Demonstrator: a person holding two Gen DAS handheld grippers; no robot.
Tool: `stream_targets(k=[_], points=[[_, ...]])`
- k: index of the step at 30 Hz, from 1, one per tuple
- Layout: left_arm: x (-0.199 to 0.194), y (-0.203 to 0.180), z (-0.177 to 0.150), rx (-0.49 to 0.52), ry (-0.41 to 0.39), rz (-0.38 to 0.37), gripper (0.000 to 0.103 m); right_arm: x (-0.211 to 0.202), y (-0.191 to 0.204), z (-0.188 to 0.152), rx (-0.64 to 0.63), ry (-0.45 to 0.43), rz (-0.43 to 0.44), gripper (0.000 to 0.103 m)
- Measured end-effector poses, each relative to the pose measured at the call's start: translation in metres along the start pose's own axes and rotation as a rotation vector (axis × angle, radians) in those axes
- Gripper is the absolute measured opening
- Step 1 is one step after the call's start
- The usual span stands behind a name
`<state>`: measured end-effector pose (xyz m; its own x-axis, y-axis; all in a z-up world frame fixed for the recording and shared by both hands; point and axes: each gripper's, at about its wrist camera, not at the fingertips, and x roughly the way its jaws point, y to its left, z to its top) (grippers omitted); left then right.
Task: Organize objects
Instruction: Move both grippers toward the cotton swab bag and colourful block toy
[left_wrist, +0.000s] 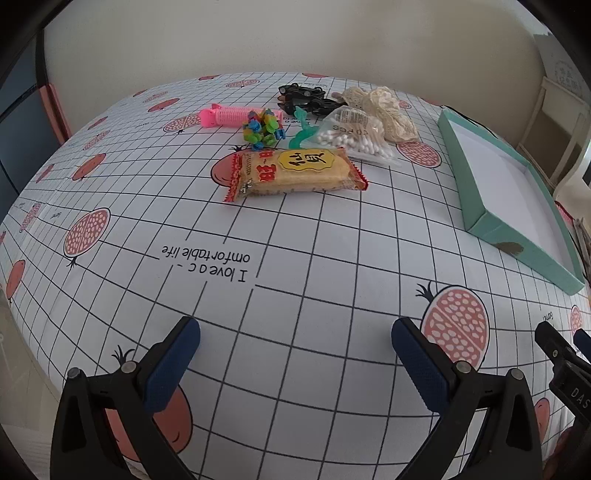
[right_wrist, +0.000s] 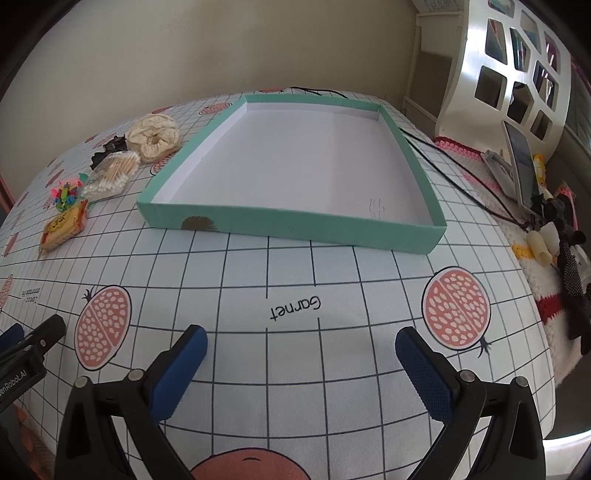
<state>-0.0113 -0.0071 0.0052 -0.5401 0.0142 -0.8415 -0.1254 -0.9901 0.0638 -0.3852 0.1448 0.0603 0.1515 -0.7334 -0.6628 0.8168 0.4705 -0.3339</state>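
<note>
Left wrist view. The left gripper (left_wrist: 295, 363) hangs over the tablecloth (left_wrist: 303, 266), its blue-padded fingers (left_wrist: 168, 369) spread wide with nothing between them. The cloth is white with a dark grid, pomegranate prints and the lettering "I love a comfortable life".

The loose items sit in a cluster at the far side of the table, well apart from the gripper. From the left: a pink ribbed toy (left_wrist: 229, 115); just beside it a bunch of small multicoloured clips (left_wrist: 263, 127); in front of these a wrapped rice cracker (left_wrist: 295, 173), lying flat. A teal plastic piece (left_wrist: 303, 127) lies between the clips and a clear bag of cotton swabs (left_wrist: 354, 134). Behind them lies a black toy car (left_wrist: 306, 98), details too small to tell. A cream lace scrunchie (left_wrist: 384, 110) touches the bag's right side.

Further right stands a shallow teal box (left_wrist: 484, 225) with a white interior, apart from the cluster. The tip of the right gripper (left_wrist: 561, 347) shows at the frame's lower right edge.

Right wrist view. The cluster appears at far left, the cracker (right_wrist: 64, 229) nearest. The teal box (right_wrist: 295, 221) lies straight ahead, its interior holding nothing. The right gripper (right_wrist: 301, 363) hovers above the cloth in front of the box, fingers spread, holding nothing.
</note>
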Motion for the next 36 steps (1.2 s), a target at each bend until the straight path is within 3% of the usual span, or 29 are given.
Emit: stream_targets(k=[3, 7, 13, 17, 21, 28, 36], points=[[-0.002, 0.006, 0.012, -0.036, 0.001, -0.034, 0.103, -0.008, -0.002, 0.009, 0.022, -0.011, 0.04, 0.103], [-0.008, 0.004, 0.013, -0.024, -0.035, -0.034, 0.103, -0.012, 0.001, 0.015, 0.014, -0.019, 0.033, 0.103], [-0.016, 0.003, 0.017, -0.009, -0.044, -0.125, 0.103, -0.014, 0.003, 0.016, 0.018, -0.012, 0.036, 0.103], [-0.03, -0.001, 0.029, 0.035, -0.056, -0.113, 0.103, -0.028, 0.005, 0.029, 0.002, -0.039, 0.037, 0.103], [-0.05, -0.007, 0.054, 0.099, -0.104, -0.072, 0.103, -0.049, 0.007, 0.056, -0.025, -0.085, 0.03, 0.103], [-0.069, 0.0, 0.097, 0.117, -0.162, -0.094, 0.103, -0.075, 0.018, 0.111, -0.085, -0.134, 0.024, 0.103], [-0.064, 0.017, 0.153, 0.117, -0.097, -0.064, 0.103, -0.065, 0.052, 0.17, -0.043, -0.06, 0.187, 0.103]])
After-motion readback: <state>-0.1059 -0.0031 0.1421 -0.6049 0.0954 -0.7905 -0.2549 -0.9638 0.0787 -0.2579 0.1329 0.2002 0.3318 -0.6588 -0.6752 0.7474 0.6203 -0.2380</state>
